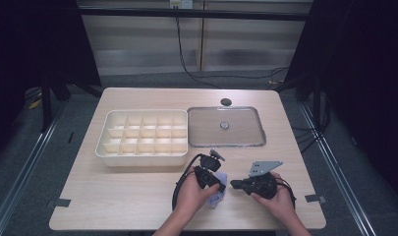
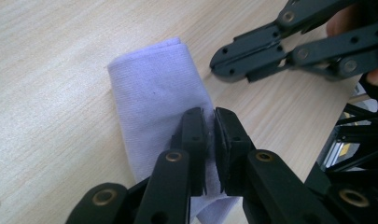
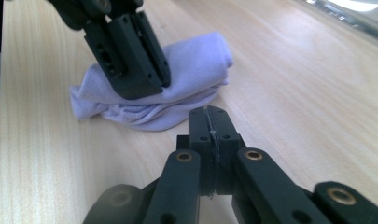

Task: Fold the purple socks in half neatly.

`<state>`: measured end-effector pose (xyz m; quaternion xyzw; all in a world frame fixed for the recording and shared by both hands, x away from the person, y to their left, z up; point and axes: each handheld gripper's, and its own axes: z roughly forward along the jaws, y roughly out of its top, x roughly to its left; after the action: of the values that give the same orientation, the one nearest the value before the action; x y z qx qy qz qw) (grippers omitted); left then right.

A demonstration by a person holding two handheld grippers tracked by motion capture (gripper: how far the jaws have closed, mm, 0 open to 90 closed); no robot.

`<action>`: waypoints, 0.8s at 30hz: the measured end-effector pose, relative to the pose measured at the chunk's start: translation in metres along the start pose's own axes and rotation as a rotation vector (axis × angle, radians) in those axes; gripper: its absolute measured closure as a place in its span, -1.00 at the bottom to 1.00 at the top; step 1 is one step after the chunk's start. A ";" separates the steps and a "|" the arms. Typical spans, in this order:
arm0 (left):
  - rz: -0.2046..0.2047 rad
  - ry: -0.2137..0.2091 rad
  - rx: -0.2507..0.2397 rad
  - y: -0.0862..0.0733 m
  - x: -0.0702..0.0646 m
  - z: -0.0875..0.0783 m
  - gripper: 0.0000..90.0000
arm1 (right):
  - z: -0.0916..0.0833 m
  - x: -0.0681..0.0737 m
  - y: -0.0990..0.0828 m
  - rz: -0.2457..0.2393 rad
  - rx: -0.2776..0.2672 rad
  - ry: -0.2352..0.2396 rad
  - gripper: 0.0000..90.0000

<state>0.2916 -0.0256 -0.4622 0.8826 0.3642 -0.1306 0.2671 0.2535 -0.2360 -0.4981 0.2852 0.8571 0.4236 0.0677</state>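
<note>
We log the work in hand as folding or rolling a small lilac cloth (image 2: 154, 93) that lies on the table (image 1: 137, 196) close to its near edge, between the two hands. The left gripper (image 2: 209, 140) has its jaws clamped on a thin fold of the cloth, fabric visible in the narrow gap between the pads; we judge this pinch pins the rolled bundle so it cannot spring open. The right gripper (image 3: 210, 135) has its jaws pressed together on nothing, tips hovering just beside the cloth's right end, apart from it; we read this as a ready stance, closed so the tips can nudge or tuck. In the high view the divided tray (image 1: 142, 133) sits far left of the hands and the shallow clear lid or pan (image 1: 226, 127) far right, a small round object (image 1: 224, 125) resting in it. Both stand well apart from the cloth, leaving bare wood on every side. The near table edge is the tight margin: the cloth lies near it, so any pull toward us risks dragging it off.
</note>
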 end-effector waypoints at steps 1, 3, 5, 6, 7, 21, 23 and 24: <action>0.006 0.005 0.006 0.000 0.000 0.000 0.86 | -0.001 -0.001 0.000 0.000 -0.005 -0.001 1.00; 0.009 0.009 0.007 -0.001 0.000 0.000 0.86 | -0.002 -0.001 0.001 0.005 -0.004 -0.004 1.00; 0.007 0.015 -0.001 -0.002 -0.001 0.001 0.87 | -0.004 -0.002 0.001 0.005 -0.004 -0.010 1.00; 0.009 0.016 -0.005 -0.002 -0.001 0.001 0.87 | -0.004 -0.003 0.002 0.004 -0.007 -0.014 1.00; 0.009 0.016 -0.006 -0.002 -0.001 0.001 0.87 | -0.005 -0.003 0.002 0.004 -0.007 -0.021 1.00; 0.018 0.026 -0.014 -0.003 -0.001 0.003 0.87 | -0.010 -0.007 0.013 0.010 -0.044 -0.042 1.00; 0.018 0.027 -0.015 -0.004 -0.001 0.003 0.87 | -0.009 -0.007 0.015 0.008 -0.044 -0.041 1.00; 0.020 0.024 -0.011 -0.004 -0.001 0.003 0.87 | -0.009 -0.007 0.017 0.009 -0.044 -0.046 1.00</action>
<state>0.2884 -0.0253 -0.4653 0.8863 0.3593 -0.1152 0.2686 0.2632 -0.2382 -0.4806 0.2973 0.8445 0.4360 0.0918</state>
